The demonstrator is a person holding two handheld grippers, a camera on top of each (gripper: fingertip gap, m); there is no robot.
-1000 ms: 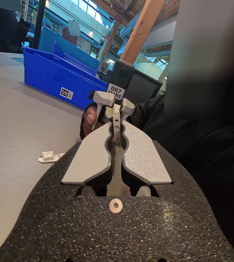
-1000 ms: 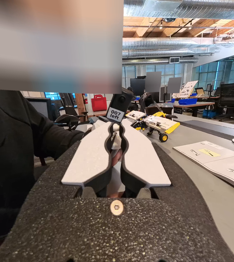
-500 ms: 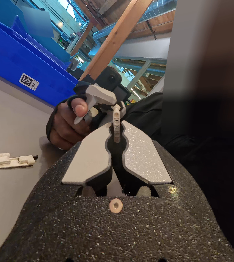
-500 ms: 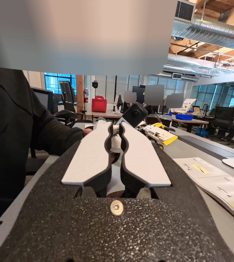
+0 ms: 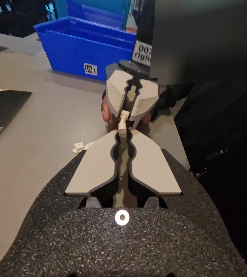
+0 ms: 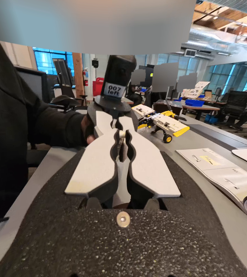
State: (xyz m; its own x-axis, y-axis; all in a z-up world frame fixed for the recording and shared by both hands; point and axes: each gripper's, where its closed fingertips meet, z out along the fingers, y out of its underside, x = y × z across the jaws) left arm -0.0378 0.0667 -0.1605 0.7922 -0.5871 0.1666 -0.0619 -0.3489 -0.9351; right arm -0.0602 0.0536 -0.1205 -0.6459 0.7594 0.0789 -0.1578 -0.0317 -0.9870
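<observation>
Left wrist view shows my left hand-held gripper (image 5: 123, 134) nearly closed, with its two fingers pinching a small white plastic piece (image 5: 122, 131). My right hand-held gripper (image 5: 128, 113) faces it from just across and is nearly closed too. It nips the far end of the same piece, on a little white block there. So the piece sits in the air between the two, just above the grey surface (image 5: 45, 119).

I think this piece is very light and stiff, like a toy building part. It looks smooth, so it may slip or twist if I squeeze only the tip. It is thin in the middle, so I would hold it by the thick ends and not bend it.

A blue bin (image 5: 80, 49) stands on the surface, behind the grippers. I cannot see what is in it from here. Another small white part (image 5: 79, 147) lies on the surface just beside my left fingers.

In the right wrist view, a white and yellow toy plane (image 6: 161, 121) stands farther off, and an open booklet (image 6: 218, 172) lies to the right.
</observation>
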